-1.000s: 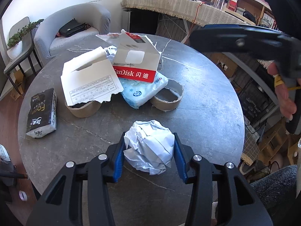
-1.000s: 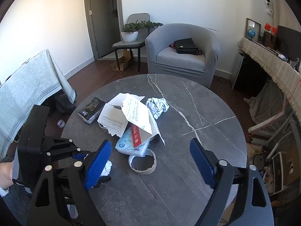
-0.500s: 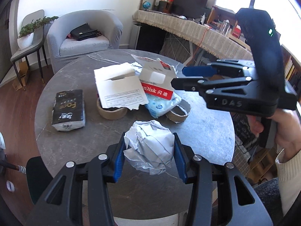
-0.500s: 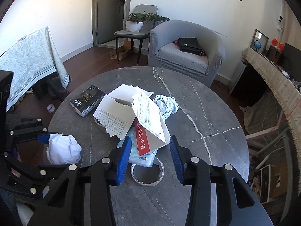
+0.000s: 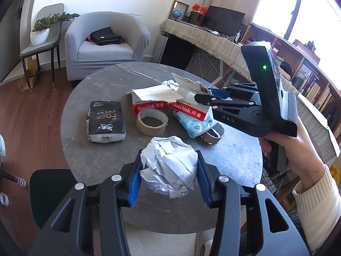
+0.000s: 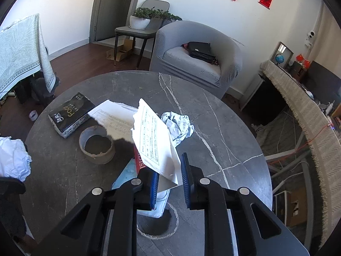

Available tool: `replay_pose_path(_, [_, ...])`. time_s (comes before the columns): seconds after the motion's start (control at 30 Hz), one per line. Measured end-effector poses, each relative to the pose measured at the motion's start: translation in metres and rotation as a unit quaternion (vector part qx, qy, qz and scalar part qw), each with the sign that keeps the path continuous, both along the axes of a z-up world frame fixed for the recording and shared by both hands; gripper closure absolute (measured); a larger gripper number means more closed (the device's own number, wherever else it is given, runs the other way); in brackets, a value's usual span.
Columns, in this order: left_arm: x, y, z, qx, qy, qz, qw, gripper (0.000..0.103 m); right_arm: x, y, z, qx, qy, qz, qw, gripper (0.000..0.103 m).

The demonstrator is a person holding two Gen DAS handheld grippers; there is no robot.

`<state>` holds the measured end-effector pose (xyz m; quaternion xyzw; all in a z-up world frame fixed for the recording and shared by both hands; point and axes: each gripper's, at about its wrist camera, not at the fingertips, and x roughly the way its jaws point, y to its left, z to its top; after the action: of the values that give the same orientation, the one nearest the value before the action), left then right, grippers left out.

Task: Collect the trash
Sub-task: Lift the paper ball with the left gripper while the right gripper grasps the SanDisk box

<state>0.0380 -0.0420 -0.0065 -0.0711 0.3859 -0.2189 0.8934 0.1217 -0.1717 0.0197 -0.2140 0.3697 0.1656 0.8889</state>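
Trash in our left hand: crumpled white paper ball (image 5: 169, 166), which we hold pinched between the blue pads of the left gripper (image 5: 168, 178), above the near edge of the round grey surface (image 5: 96, 155).
Left fingers: pressed against both sides of the ball, one pad on each flank.
Trash at our right hand: torn white flap of the SanDisk carton (image 6: 156, 145), standing tilted, its lower corner between the pads of the right gripper (image 6: 169, 182).
Right fingers: closing, narrowly parted; the left pad lies at the flap, and we see a slim gap at the right pad, so we cannot tell whether the pinch is firm.
Right hand: we see it in the left view gripping the black handle (image 5: 292, 149), with a cream sleeve (image 5: 317, 194) at the wrist.
Under the carton: blue-and-white plastic packet (image 5: 197, 124) lying on the surface, partly over a cardboard tape core (image 5: 212, 135).
Middle of the surface: second cardboard tape core (image 5: 151, 122), upright, just in front of the carton's red side.
Left of it: black tissue pack (image 5: 106, 124), lying flat, apart from the core.
Behind the carton: second crumpled paper (image 6: 178, 126), touching the flap's far side.
Beyond the surface: grey armchair (image 6: 198, 57) with a black bag (image 6: 201, 51) on its seat.
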Motion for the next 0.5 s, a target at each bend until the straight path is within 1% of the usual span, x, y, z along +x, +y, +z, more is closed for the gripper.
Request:
replay_pose_path(0.07, [-0.002, 0.005, 0.001, -0.001, 0.000, 0.003, 1.0000, 0.054, 0.003, 0.002, 0.000, 0.000, 0.003, 0.002, 1.000, 0.088])
replay_pose_path(0.13, [-0.004, 0.012, 0.001, -0.001, -0.001, 0.009, 1.0000, 0.054, 0.005, 0.005, -0.002, 0.001, 0.007, 0.003, 1.000, 0.096])
replay_pose_path(0.2, [-0.006, 0.020, 0.002, -0.003, -0.003, 0.016, 0.9999, 0.054, 0.006, 0.006, -0.002, -0.005, 0.006, -0.005, 1.000, 0.100])
replay_pose_path(0.3, [-0.009, 0.035, 0.004, -0.005, -0.009, 0.034, 0.9994, 0.054, 0.005, 0.005, 0.006, -0.005, -0.002, -0.018, 1.000, 0.103])
replay_pose_path(0.4, [-0.009, 0.050, 0.006, -0.004, -0.016, 0.053, 0.9985, 0.054, 0.000, 0.002, 0.018, 0.000, -0.017, -0.029, 0.999, 0.103])
replay_pose_path(0.5, [-0.008, 0.064, 0.004, 0.005, -0.021, 0.072, 0.9971, 0.054, -0.005, 0.000, 0.031, 0.013, -0.034, -0.036, 0.999, 0.103])
